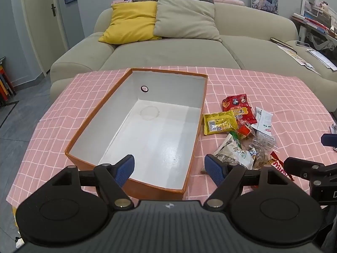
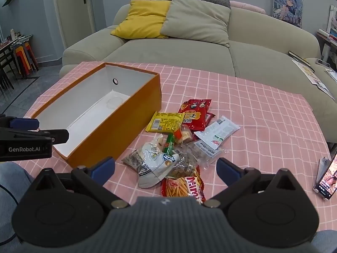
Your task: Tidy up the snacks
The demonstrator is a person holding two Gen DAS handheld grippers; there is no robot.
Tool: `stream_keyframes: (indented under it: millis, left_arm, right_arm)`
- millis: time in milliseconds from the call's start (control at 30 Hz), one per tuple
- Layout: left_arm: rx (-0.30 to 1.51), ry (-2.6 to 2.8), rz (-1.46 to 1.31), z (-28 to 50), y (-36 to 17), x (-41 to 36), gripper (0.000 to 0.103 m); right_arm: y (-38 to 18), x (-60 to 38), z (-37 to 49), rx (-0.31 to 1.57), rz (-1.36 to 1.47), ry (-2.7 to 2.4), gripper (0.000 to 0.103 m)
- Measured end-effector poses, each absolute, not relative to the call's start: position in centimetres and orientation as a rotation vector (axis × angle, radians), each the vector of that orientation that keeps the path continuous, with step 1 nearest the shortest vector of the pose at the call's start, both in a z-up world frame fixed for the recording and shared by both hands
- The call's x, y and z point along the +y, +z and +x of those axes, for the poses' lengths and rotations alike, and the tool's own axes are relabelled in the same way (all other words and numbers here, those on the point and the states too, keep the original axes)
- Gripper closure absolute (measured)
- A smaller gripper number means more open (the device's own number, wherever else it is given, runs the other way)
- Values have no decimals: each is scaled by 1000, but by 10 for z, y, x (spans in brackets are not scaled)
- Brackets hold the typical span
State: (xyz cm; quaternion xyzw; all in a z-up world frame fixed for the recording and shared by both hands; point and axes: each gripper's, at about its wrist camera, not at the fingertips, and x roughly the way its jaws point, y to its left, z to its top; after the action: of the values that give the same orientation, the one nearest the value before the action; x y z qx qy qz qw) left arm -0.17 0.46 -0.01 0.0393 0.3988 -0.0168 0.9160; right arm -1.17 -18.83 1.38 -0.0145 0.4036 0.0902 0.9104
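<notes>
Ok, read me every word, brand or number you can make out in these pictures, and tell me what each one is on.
"GenRobot.AI": on the side of the left hand-held gripper, right wrist view.
"D": cut-off letter on the right hand-held gripper, left wrist view.
Large white letters on the red snack bag: partly hidden, not readable for sure.
Print on the yellow packet, red packet and white packet: too small or blurred.

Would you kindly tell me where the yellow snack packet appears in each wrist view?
Left wrist: yellow snack packet right of centre, just beside the orange box.
Right wrist: yellow snack packet near centre, right of the orange box.
Shared landmark: the red packet overlapping it.
</notes>
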Motion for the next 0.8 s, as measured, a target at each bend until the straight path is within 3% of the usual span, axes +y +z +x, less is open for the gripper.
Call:
stream_keyframes:
  millis: [800]
  left_arm:
    - [838, -29, 85, -3, -1, 4, 14]
  right_arm:
    - [13, -190, -11, 834, -31, 180, 4]
